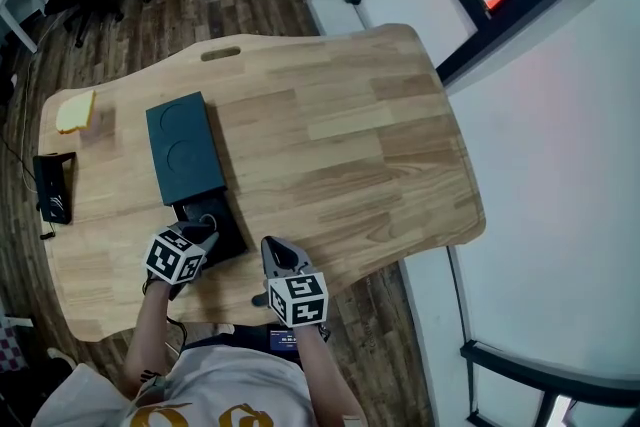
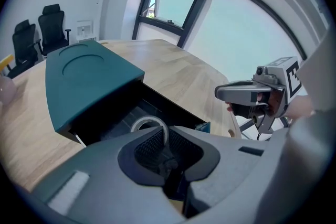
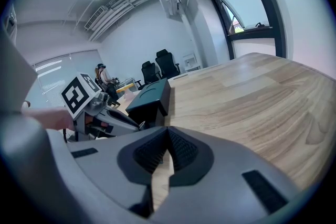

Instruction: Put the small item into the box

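Observation:
A dark teal box [image 1: 185,147] lies on the wooden table [image 1: 340,145], its black inner tray [image 1: 222,233] slid out toward me. My left gripper [image 1: 207,227] hangs over that open tray, shut on a small pale ring [image 2: 148,124]; the jaws pinch the ring's right side and the ring sits just above the tray [image 2: 123,113]. The teal sleeve [image 2: 84,78] covers the tray's far part. My right gripper [image 1: 275,253] rests to the right of the tray near the table's front edge, shut [image 3: 168,136] with nothing in it. It looks across at the box [image 3: 152,96] and the left gripper [image 3: 113,115].
A yellow sponge-like piece [image 1: 75,111] and a black device [image 1: 52,187] lie at the table's left end. A slot handle [image 1: 220,53] is cut near the far edge. Office chairs [image 2: 37,34] stand beyond the table; a window wall [image 1: 520,35] runs along the right.

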